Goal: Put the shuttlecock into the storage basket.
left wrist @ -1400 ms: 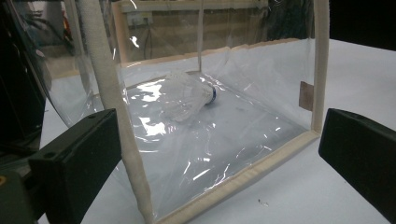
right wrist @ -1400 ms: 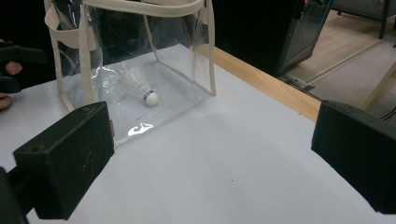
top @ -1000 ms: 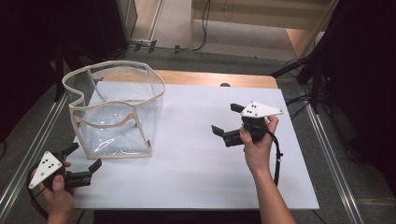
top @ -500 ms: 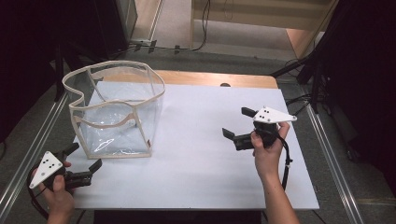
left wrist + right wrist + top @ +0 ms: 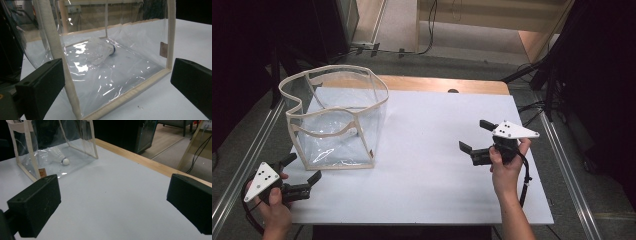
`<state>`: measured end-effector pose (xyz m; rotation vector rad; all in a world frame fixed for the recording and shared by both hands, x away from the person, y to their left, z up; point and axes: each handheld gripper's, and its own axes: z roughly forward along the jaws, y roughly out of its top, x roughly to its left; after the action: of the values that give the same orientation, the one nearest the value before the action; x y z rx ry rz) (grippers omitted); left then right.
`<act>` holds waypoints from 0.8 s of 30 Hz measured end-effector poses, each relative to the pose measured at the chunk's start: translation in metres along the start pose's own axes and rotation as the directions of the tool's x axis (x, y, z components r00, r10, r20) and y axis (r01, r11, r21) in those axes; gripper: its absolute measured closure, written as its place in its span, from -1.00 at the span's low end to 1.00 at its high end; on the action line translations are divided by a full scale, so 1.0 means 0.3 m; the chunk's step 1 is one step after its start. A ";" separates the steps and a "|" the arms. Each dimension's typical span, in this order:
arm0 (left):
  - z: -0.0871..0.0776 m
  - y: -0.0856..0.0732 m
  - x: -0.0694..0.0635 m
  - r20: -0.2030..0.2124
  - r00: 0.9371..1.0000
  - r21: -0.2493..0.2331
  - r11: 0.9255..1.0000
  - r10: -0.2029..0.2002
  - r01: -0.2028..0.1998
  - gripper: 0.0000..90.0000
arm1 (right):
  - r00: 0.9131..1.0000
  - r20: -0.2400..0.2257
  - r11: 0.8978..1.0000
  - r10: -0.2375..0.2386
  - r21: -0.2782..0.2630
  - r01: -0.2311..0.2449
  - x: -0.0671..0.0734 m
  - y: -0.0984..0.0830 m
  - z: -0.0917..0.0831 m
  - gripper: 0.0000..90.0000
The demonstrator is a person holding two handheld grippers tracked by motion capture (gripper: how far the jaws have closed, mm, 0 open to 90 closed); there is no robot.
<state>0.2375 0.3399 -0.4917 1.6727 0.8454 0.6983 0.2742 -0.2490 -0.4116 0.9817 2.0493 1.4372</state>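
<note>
A clear plastic bag [image 5: 337, 120] with beige fabric trim stands upright and open-topped on the left part of the white table [image 5: 427, 140]. A white shuttlecock [image 5: 100, 50] lies on its side inside the bag, on the bottom; from the right gripper view the shuttlecock [image 5: 60, 155] shows through the bag [image 5: 50, 147] wall. My left gripper [image 5: 302, 168] is open near the table's front left corner, just short of the bag [image 5: 120, 75], nothing between its jaws. My right gripper [image 5: 475, 135] is open over the table's right side, far from the bag, and empty.
A wooden strip [image 5: 437, 84] runs along the table's far edge. Metal rails [image 5: 562, 160] flank both sides of the table. Cables and dark stands sit on the floor behind. The white surface between bag and right gripper is bare.
My right gripper has moved to the right and a little nearer the front edge, away from the bag. The left gripper and the bag have stayed put.
</note>
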 end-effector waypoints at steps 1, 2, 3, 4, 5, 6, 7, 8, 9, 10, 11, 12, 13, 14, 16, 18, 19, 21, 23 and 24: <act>0.000 0.000 0.000 0.000 1.000 0.000 1.000 0.000 0.000 -1.00 | 1.000 0.005 1.000 0.001 0.002 -0.001 -0.002 -0.004 -0.004 -1.00; 0.000 0.000 0.000 0.000 1.000 0.000 1.000 0.000 0.000 -1.00 | 1.000 0.011 1.000 0.003 0.002 -0.003 -0.003 -0.009 -0.008 -1.00; 0.000 0.000 0.000 0.000 1.000 0.001 1.000 0.001 -0.001 -1.00 | 1.000 0.010 1.000 0.000 -0.002 0.000 -0.006 -0.015 -0.011 -1.00; 0.001 0.000 0.000 0.000 1.000 0.000 1.000 0.001 -0.001 -1.00 | 1.000 0.011 1.000 0.005 -0.003 -0.005 -0.007 -0.020 -0.016 -1.00; 0.001 0.000 0.000 -0.001 1.000 0.002 1.000 0.002 -0.002 -1.00 | 1.000 0.017 1.000 0.010 0.000 -0.010 -0.008 -0.026 -0.020 -1.00; 0.001 0.000 0.000 -0.001 1.000 0.002 1.000 0.002 -0.002 -1.00 | 1.000 0.015 1.000 0.008 -0.003 -0.008 -0.011 -0.033 -0.023 -1.00; 0.001 0.000 0.000 -0.001 1.000 0.003 1.000 0.003 -0.003 -1.00 | 1.000 0.016 1.000 0.010 -0.004 -0.010 -0.013 -0.040 -0.027 -1.00; 0.001 0.000 0.000 -0.002 1.000 0.003 1.000 0.002 -0.002 -1.00 | 1.000 0.023 1.000 0.012 -0.003 -0.012 -0.015 -0.046 -0.031 -1.00; 0.001 0.000 0.000 -0.003 1.000 0.003 1.000 0.002 -0.002 -1.00 | 1.000 0.021 1.000 0.012 -0.004 -0.012 -0.017 -0.052 -0.035 -1.00; 0.001 0.000 0.000 -0.002 1.000 0.003 1.000 0.002 -0.002 -1.00 | 1.000 0.021 1.000 0.013 -0.005 -0.013 -0.019 -0.058 -0.038 -1.00; 0.001 0.000 0.000 -0.003 1.000 0.003 1.000 0.002 -0.002 -1.00 | 1.000 0.023 1.000 0.014 -0.006 -0.014 -0.021 -0.063 -0.042 -1.00; 0.001 0.000 -0.001 -0.003 1.000 0.003 1.000 0.002 -0.002 -1.00 | 1.000 0.027 1.000 0.015 -0.006 -0.015 -0.023 -0.069 -0.046 -1.00; 0.001 0.000 0.000 -0.002 1.000 0.003 1.000 0.003 -0.003 -1.00 | 0.999 0.027 1.000 0.018 -0.005 -0.018 -0.024 -0.074 -0.050 -1.00; 0.001 0.000 0.000 -0.002 1.000 0.004 1.000 0.003 -0.003 -1.00 | 0.999 0.030 1.000 0.017 -0.006 -0.017 -0.025 -0.080 -0.053 -1.00; 0.001 0.000 0.000 -0.004 1.000 0.004 1.000 0.005 -0.005 -1.00 | 0.999 0.033 1.000 0.021 -0.004 -0.021 -0.027 -0.091 -0.061 -1.00; 0.000 0.000 0.000 -0.005 1.000 0.003 1.000 0.003 -0.003 -1.00 | 0.999 0.038 1.000 0.022 -0.008 -0.022 -0.030 -0.101 -0.069 -1.00; 0.001 0.000 0.000 -0.005 1.000 0.003 1.000 0.002 -0.002 -1.00 | 0.999 0.037 1.000 0.023 -0.008 -0.023 -0.031 -0.107 -0.074 -1.00; 0.001 0.000 -0.001 -0.005 1.000 0.005 1.000 0.004 -0.004 -1.00 | 0.999 0.042 1.000 0.023 -0.010 -0.022 -0.032 -0.119 -0.083 -1.00; 0.002 0.000 -0.001 -0.006 1.000 0.006 1.000 0.003 -0.003 -1.00 | 0.999 0.042 1.000 0.020 -0.009 -0.020 -0.032 -0.132 -0.091 -1.00; 0.002 0.000 -0.001 -0.007 1.000 0.006 1.000 0.002 -0.002 -1.00 | 0.999 0.046 1.000 0.022 -0.009 -0.022 -0.032 -0.140 -0.095 -1.00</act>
<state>0.2377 0.3393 -0.4919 1.6776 0.8517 0.7044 0.2478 -0.2823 -0.4409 1.0276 2.0041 1.4200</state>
